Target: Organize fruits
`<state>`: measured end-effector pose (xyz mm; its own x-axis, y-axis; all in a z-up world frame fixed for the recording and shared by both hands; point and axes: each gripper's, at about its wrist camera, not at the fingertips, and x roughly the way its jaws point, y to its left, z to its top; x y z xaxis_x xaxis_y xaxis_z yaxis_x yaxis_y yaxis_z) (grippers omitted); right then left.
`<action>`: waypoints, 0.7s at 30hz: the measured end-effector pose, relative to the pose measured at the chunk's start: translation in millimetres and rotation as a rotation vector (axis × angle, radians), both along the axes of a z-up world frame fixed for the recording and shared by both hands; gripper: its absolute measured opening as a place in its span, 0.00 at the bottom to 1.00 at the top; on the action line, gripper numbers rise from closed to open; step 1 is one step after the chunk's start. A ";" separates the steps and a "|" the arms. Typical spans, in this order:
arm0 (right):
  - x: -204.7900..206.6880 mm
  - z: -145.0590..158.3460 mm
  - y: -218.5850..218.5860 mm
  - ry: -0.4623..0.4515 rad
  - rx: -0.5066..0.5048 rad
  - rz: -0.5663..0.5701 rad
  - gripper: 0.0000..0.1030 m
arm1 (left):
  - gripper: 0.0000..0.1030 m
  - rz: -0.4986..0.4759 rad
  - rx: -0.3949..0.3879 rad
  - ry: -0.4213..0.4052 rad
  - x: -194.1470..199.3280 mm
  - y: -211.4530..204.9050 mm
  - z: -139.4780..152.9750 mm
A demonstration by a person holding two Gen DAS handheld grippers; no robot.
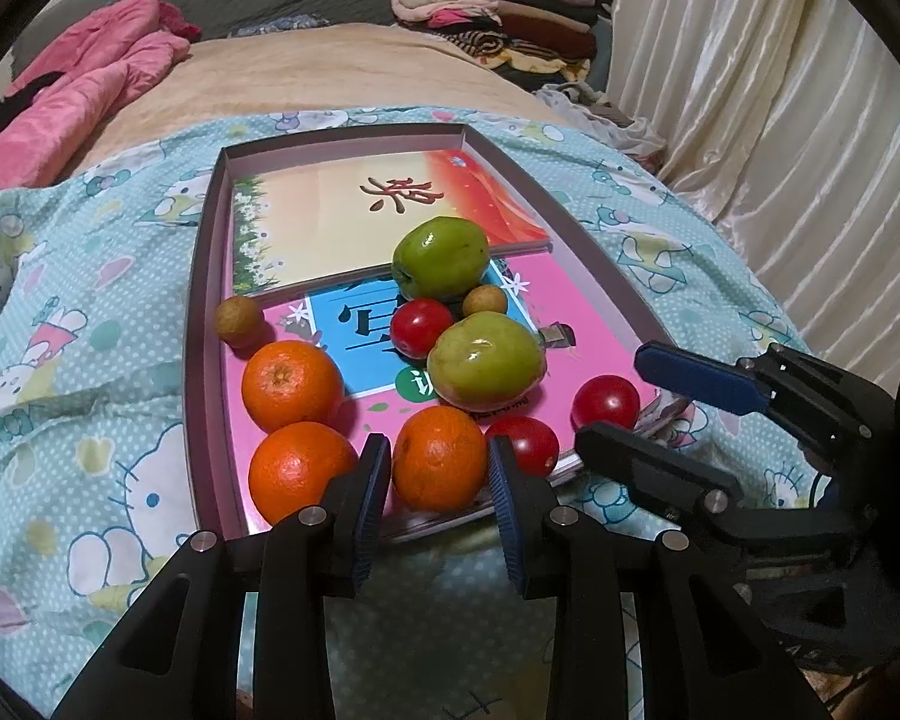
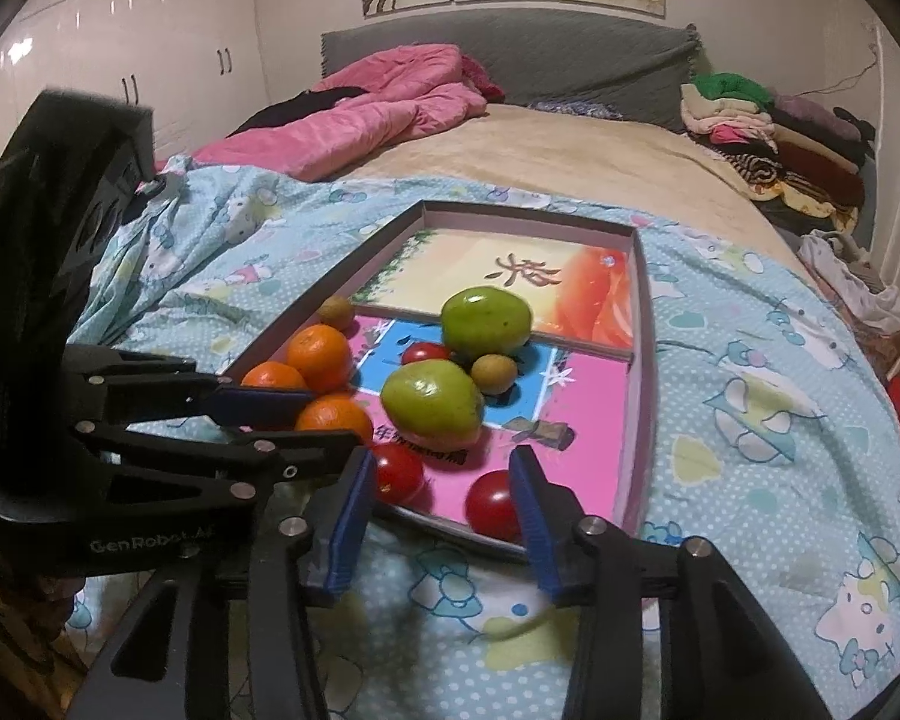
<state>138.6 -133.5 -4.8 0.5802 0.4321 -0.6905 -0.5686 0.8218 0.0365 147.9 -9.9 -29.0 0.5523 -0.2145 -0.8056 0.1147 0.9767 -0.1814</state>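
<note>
A shallow box tray (image 1: 201, 276) (image 2: 642, 324) lies on the bed, lined with books. In it are three oranges (image 1: 291, 384), two green fruits (image 1: 486, 360) (image 2: 432, 399), three red tomatoes (image 1: 606, 402) (image 2: 492, 504) and two small brown longans (image 1: 240, 319). My left gripper (image 1: 438, 462) is open, its fingers either side of the nearest orange (image 1: 440, 456) at the tray's near edge. My right gripper (image 2: 441, 474) is open above the tray's near edge, with tomatoes (image 2: 397, 473) by each fingertip. Each gripper shows in the other's view: the right one (image 1: 672, 414), the left one (image 2: 282, 420).
The tray sits on a light blue cartoon-print quilt (image 1: 90, 360) (image 2: 780, 420). A pink blanket (image 2: 366, 114) lies at the bed's head. Folded clothes (image 2: 768, 144) are stacked at the far right. A white curtain (image 1: 768, 90) hangs to the right.
</note>
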 end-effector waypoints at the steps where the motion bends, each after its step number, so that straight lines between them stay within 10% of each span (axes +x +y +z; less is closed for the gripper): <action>1: 0.3 1.4 -1.7 -0.002 0.007 -0.007 0.46 | 0.36 0.001 -0.001 0.001 -0.2 0.2 0.2; 21: -27.4 40.6 -36.0 -0.045 0.166 -0.182 0.84 | 0.63 0.073 -0.021 -0.077 -32.9 8.1 36.2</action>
